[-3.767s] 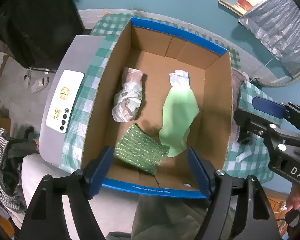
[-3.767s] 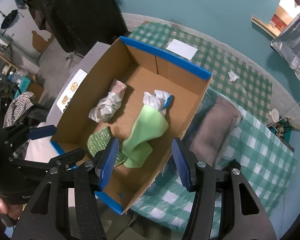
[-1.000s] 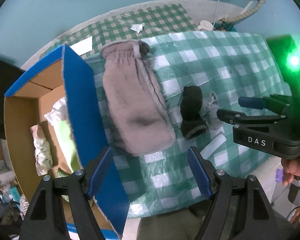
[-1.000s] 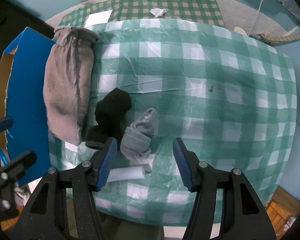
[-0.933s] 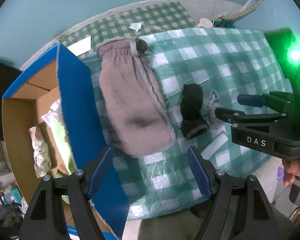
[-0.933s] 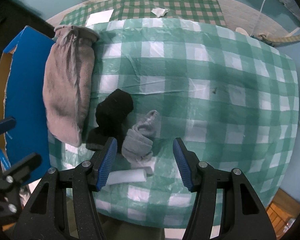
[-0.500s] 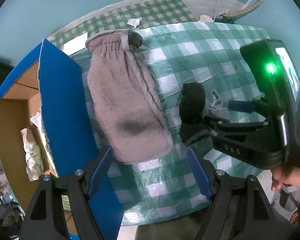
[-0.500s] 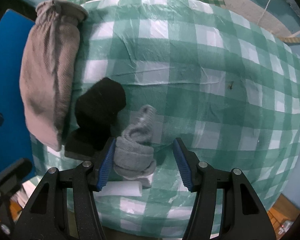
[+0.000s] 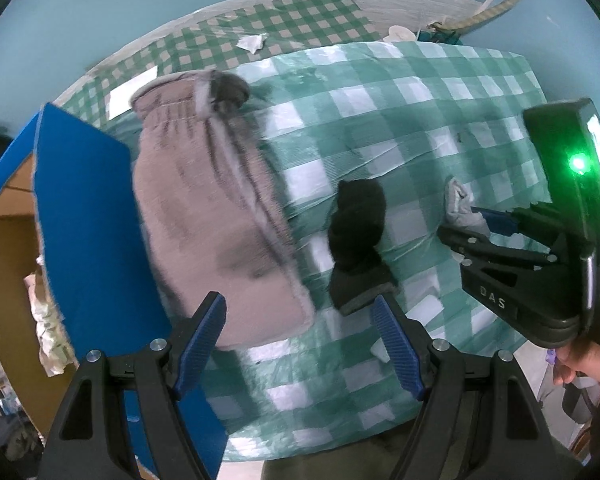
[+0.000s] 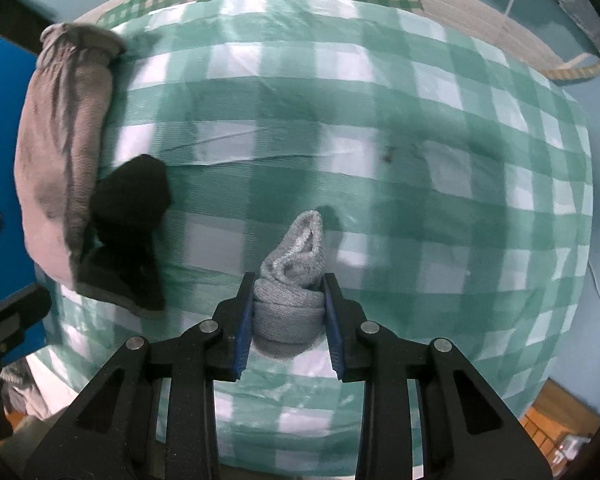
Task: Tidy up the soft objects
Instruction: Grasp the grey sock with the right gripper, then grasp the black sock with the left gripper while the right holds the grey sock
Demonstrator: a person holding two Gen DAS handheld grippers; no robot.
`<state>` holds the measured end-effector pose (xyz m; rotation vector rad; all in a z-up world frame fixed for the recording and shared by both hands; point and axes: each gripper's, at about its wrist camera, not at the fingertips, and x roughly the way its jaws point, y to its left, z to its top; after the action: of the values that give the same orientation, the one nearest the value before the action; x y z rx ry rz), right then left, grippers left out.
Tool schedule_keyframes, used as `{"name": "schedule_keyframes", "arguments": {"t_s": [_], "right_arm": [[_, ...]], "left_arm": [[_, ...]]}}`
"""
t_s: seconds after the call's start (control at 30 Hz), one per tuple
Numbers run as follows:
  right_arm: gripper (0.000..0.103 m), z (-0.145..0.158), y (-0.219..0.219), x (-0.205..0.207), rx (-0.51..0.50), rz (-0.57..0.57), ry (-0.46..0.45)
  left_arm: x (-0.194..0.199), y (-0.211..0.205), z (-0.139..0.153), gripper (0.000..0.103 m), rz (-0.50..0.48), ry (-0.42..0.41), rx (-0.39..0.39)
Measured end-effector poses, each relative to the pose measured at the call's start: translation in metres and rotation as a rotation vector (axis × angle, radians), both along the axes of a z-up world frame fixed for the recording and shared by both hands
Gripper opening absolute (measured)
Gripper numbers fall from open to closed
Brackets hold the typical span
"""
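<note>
The right gripper (image 10: 288,316) is closing its jaws on the rolled grey sock (image 10: 290,300), pads pressing both sides, near the table's (image 10: 420,160) near edge. The left gripper (image 9: 300,340) is hanging wide open above the grey mitten (image 9: 216,216) and black sock (image 9: 356,236), left of it.

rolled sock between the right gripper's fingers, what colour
Light grey sock, clearest in the right wrist view.

Two downward wrist views close above the shared checked tablecloth (image 9: 400,128).
</note>
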<state>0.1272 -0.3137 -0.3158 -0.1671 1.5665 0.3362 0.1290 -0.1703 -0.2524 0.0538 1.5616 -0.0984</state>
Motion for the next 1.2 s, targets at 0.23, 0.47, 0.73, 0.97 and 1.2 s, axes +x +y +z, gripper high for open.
{"name": "schedule_keyframes", "arguments": {"t_s": [0.23,0.47,0.73,0.97,1.2], "right_arm": [[0.03,0.002,-0.028,-0.001,0.026,-0.05,0.009],[0.037,0.001,-0.054,0.003,0.06,-0.076,0.003],[0.054,0.008,-0.07,0.007,0.066,-0.084,-0.006],[0.055,0.013,-0.057,0.005,0.054,-0.077,-0.013],[0.055,0.007,-0.046,0.008,0.054,-0.076,-0.012]], "left_arm": [[0.015,-0.007,-0.012,0.078,0.025,0.026,-0.042],[0.029,-0.011,-0.028,0.078,0.062,0.066,-0.052],[0.038,-0.015,-0.042,0.079,0.071,0.09,-0.052],[0.035,-0.028,-0.04,0.082,0.043,0.068,-0.004],[0.03,-0.041,-0.04,0.082,0.035,0.081,0.003]]}}
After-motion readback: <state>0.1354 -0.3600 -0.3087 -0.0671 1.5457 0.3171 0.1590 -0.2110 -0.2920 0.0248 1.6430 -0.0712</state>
